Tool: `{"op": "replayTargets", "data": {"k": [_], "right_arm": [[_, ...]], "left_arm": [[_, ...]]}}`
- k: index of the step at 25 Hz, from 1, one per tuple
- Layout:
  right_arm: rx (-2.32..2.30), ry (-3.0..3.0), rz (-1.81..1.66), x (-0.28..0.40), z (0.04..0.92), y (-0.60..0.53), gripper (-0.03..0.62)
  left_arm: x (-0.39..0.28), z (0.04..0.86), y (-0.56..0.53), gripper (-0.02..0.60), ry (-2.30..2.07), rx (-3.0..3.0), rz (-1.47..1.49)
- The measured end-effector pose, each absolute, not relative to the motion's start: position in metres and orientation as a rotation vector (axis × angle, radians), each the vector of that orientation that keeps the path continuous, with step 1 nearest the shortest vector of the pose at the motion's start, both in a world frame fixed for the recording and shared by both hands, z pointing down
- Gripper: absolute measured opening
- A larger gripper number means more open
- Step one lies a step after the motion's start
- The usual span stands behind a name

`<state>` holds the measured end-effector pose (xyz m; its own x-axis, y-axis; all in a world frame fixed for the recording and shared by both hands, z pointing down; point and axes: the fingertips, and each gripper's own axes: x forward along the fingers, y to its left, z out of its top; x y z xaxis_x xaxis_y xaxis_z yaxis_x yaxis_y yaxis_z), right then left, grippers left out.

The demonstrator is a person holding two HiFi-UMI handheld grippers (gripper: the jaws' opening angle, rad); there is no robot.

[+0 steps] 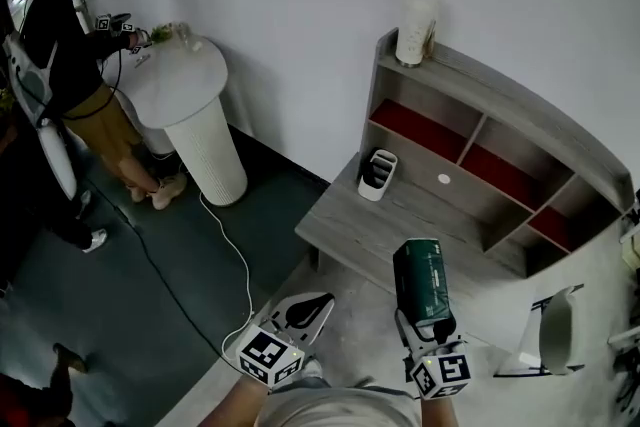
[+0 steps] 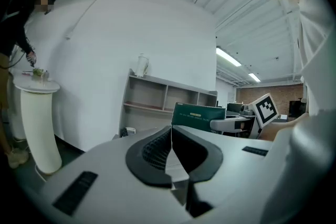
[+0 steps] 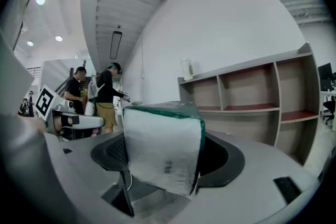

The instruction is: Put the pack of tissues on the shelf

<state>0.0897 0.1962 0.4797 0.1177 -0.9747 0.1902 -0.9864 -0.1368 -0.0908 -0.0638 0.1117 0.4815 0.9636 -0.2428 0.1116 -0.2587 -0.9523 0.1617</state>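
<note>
Found right gripper (image 1: 432, 323) clamped on pack of tissues (image 1: 424, 275), long axis running forward along the jaws, past their tips. Noted shelf (image 1: 500, 100) ahead and slightly right of that claw, well apart, farther from left gripper (image 1: 312, 307). Saw left jaws pressed together, empty.

A person (image 1: 60, 25) stands at a white pedestal (image 1: 200, 140); a white cable (image 1: 241, 260) crosses the floor (image 1: 120, 315).

The pack of tissues (image 3: 165, 149) wears thin, faintly glossy plastic film, creased at its pale end. The shelf (image 1: 520, 105) looks like matt grey wood-grain board, its backs red, perhaps felt. The left gripper (image 2: 171, 152) and right gripper (image 1: 430, 323) have smooth matt plastic shells and ribbed black pads (image 2: 152, 152).
</note>
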Motion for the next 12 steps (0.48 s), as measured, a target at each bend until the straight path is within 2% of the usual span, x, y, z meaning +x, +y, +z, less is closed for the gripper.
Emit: {"op": "replayTargets", "data": {"k": [7, 12], "right_arm": [[2.304, -2.04, 0.301, 0.064, 0.473, 0.151, 0.393], [2.291, -2.068, 0.32, 0.064, 0.478, 0.121, 0.393]], "left_arm": [[-0.116, 0.492, 0.066, 0.021, -0.452, 2.907, 0.136], [-0.129, 0.5, 0.041, 0.02, -0.518, 2.887, 0.142]]}}
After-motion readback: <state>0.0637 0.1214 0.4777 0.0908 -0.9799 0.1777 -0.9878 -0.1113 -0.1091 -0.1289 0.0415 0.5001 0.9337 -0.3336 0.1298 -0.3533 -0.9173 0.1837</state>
